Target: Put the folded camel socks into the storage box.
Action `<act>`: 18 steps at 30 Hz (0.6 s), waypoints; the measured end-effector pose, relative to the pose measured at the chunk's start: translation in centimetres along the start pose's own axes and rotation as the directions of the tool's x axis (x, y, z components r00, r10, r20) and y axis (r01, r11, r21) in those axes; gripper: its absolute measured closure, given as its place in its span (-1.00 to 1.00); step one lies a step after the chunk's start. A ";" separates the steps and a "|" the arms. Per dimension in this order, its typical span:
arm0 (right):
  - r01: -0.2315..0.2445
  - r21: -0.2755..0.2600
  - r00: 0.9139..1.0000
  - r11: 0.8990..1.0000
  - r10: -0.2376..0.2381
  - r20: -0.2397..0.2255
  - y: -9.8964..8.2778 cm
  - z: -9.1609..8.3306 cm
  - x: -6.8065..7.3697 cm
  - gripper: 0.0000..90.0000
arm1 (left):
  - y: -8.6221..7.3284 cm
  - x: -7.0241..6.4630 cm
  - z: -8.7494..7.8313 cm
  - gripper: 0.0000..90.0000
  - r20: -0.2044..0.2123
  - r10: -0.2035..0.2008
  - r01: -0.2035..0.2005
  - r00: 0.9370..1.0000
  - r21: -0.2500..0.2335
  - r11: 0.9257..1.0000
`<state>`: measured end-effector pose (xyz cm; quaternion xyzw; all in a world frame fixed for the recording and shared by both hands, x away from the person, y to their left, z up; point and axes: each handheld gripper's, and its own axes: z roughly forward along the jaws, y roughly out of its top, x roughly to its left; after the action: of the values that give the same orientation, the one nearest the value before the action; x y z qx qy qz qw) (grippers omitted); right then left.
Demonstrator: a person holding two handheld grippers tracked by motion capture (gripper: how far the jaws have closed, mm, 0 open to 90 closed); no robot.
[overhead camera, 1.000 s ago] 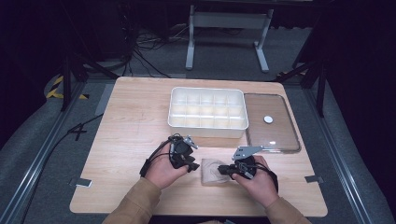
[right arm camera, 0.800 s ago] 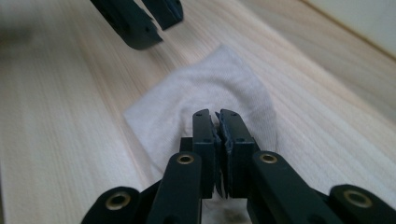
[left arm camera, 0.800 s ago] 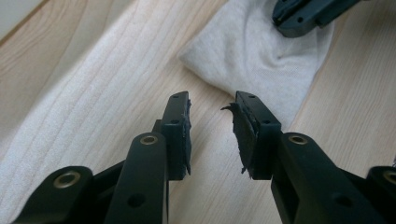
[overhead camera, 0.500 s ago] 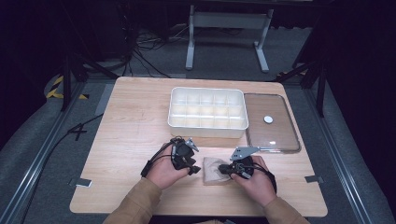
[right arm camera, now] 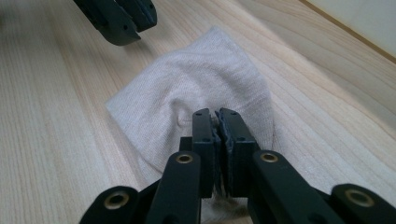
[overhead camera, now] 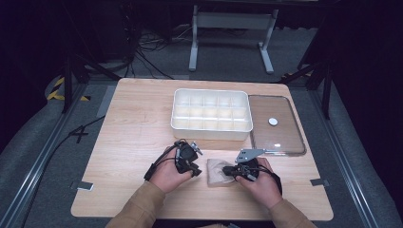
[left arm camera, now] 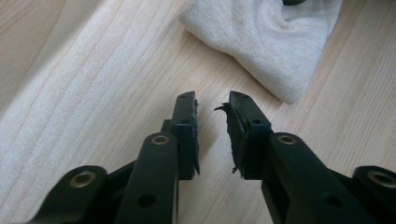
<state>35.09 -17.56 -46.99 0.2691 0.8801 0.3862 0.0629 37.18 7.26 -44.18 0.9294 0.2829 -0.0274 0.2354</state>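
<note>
while left gripper closes empty, right gripper pinches cloth.

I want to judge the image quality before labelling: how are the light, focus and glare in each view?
High view: the table is evenly lit, the room around it dark, the clear lid slightly shiny. Left gripper view: bright, soft shadows, near parts of the fingers blurred, the cloth sharp. Right gripper view: the cloth weave is clear, the fingers sharp at the tips, no glare.
</note>
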 end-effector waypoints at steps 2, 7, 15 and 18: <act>-0.004 -0.013 1.000 1.000 0.003 -0.013 -0.1 0.1 -0.2 0.90 | 0.0 -0.1 0.1 0.71 -0.001 0.003 -0.003 1.000 0.006 1.000; 0.010 -0.024 1.000 1.000 -0.011 -0.023 -0.2 0.1 -0.3 0.90 | 0.1 -0.3 0.4 0.79 0.000 0.008 -0.008 1.000 0.014 1.000; 0.041 -0.012 0.999 0.999 -0.042 -0.009 0.0 0.2 -0.1 0.90 | 0.4 -0.7 0.8 0.99 -0.015 0.040 -0.040 0.999 0.034 0.999; 0.042 -0.013 0.999 0.999 -0.042 -0.011 -0.1 0.2 -0.1 0.90 | 0.5 -0.8 1.1 1.00 -0.020 0.049 -0.048 0.999 0.041 0.998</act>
<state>35.21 -17.55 -47.15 0.2480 0.8834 0.3917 0.0678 36.82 5.96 -44.84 0.9409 0.2619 -0.0177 0.2140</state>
